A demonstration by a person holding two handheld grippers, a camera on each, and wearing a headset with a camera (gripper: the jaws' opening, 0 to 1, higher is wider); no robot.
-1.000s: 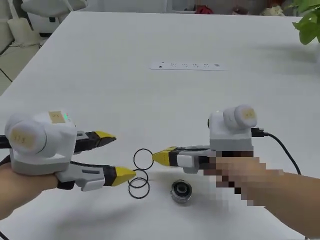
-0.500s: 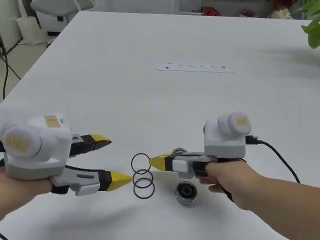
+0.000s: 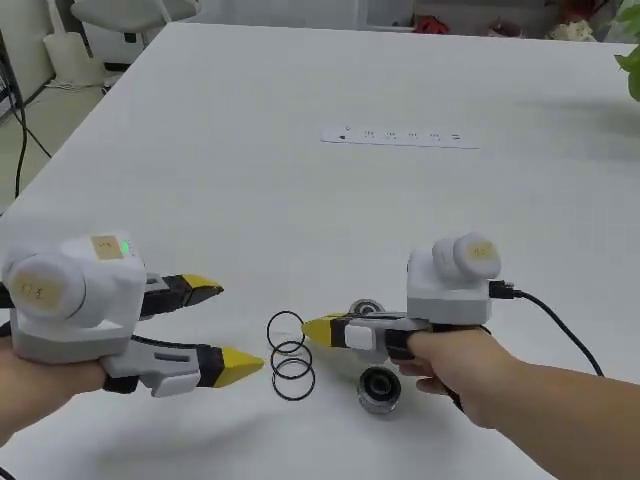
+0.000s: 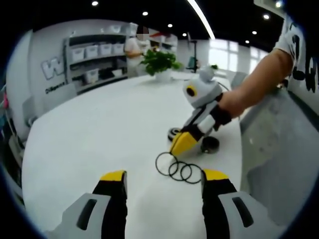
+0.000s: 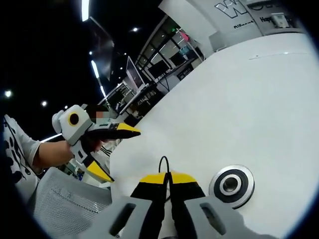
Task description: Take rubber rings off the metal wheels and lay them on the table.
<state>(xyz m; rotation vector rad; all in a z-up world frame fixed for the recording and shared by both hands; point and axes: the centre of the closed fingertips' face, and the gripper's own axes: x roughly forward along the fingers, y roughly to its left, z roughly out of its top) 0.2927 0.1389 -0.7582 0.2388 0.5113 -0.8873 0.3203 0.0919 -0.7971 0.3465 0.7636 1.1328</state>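
1. Head view: three thin black rubber rings (image 3: 289, 349) lie flat in a touching row on the wide white table (image 3: 300, 200), near the person.
   - The left gripper (image 3: 222, 327) has a white body and yellow-tipped black jaws. It hangs just left of the rings, its jaws spread wide with nothing between them.
   - The right gripper (image 3: 318, 329), of the same make, reaches in from the right with its jaws pressed together. Its tip is at the edge of the farthest ring.
   - A round silver metal wheel (image 3: 378, 388) with a dark hub lies just right of the rings.
   - A second metal wheel (image 3: 364, 306) is partly hidden behind the right gripper.
   - A flat white power strip (image 3: 400, 137) lies well apart, farther up the table.

2. Left gripper view:
   - The left gripper (image 4: 164, 177) stands wide open above bare table (image 4: 99, 129).
   - The rubber rings (image 4: 175, 170) lie just ahead of it.
   - The right gripper (image 4: 182, 143) points its closed tip down at the first ring.
   - One metal wheel (image 4: 209, 145) sits beside that tip, and the second metal wheel (image 4: 174, 132) sits behind it.
   - A green potted plant (image 4: 159, 60) stands at the far edge.

3. Right gripper view:
   - The right gripper (image 5: 164, 178) has its jaws closed tight.
   - One of the rubber rings (image 5: 163, 163) rises as a narrow loop from the tips. I cannot tell whether it is pinched or only lying beyond them.
   - The metal wheel (image 5: 232, 185) lies flat just to the right of the jaws.
   - The left gripper (image 5: 114, 152) is open across from it.
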